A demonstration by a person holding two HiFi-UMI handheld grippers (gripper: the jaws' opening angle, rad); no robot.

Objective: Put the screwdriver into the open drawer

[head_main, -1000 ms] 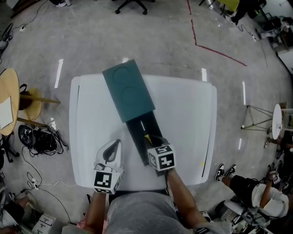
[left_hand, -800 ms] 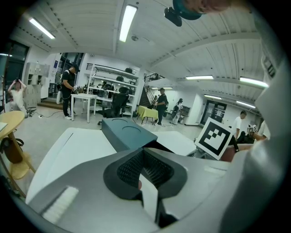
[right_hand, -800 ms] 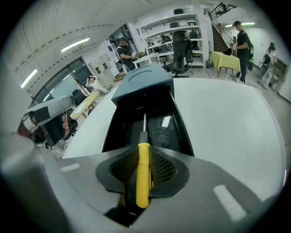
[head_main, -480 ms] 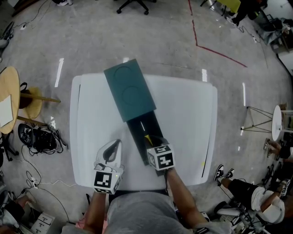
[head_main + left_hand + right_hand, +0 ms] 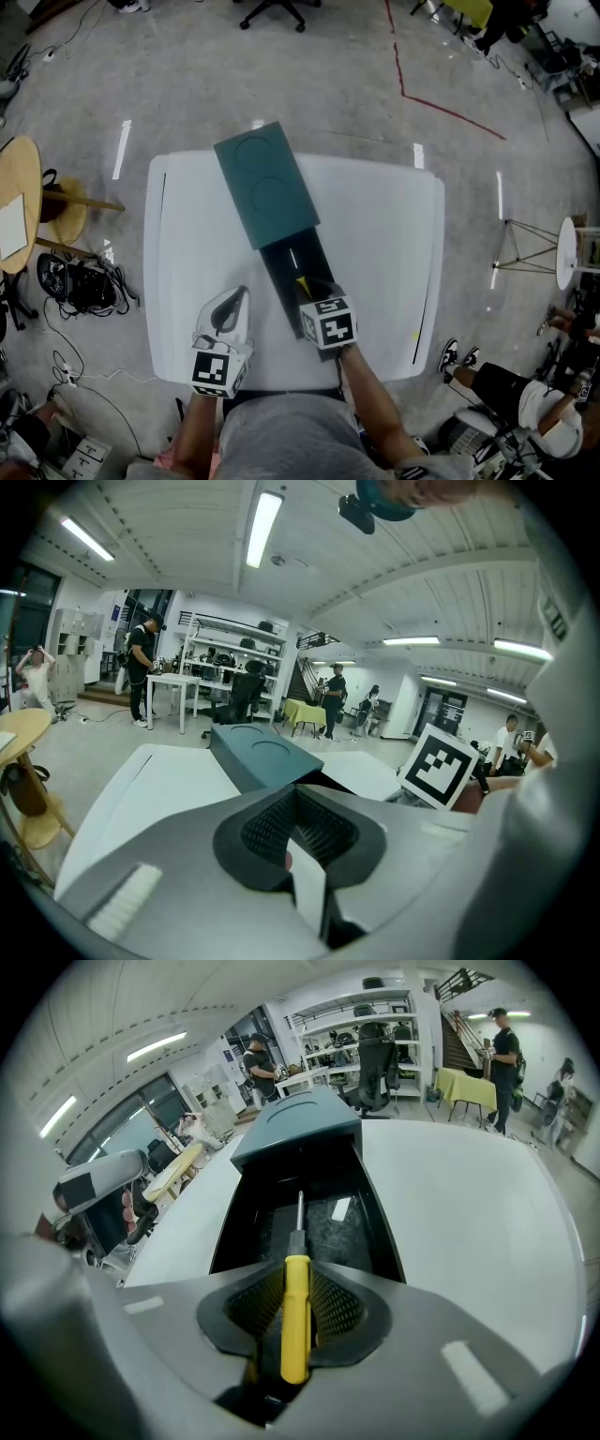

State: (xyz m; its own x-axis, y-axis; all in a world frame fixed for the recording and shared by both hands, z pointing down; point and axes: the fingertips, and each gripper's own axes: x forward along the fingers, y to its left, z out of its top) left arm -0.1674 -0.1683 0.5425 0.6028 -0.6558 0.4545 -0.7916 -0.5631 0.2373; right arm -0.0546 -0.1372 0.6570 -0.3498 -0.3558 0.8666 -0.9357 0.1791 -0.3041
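A yellow-handled screwdriver (image 5: 294,1321) lies between the pads of my right gripper (image 5: 296,1283), its metal tip pointing into the open black drawer (image 5: 323,1218). The pads still touch the handle, though the jaws have just been opening slightly. In the head view, the right gripper (image 5: 315,292) hangs over the near end of the drawer (image 5: 281,272), which is pulled out of a teal cabinet (image 5: 265,187). My left gripper (image 5: 225,307) rests on the white table left of the drawer, its jaws shut on nothing. In its own view, the left gripper (image 5: 302,832) faces the cabinet (image 5: 267,759).
The white table (image 5: 380,244) carries only the cabinet and drawer. A round wooden stool (image 5: 14,202) and a tangle of cables (image 5: 80,286) sit on the floor at left. People, shelves and chairs stand far off in the room.
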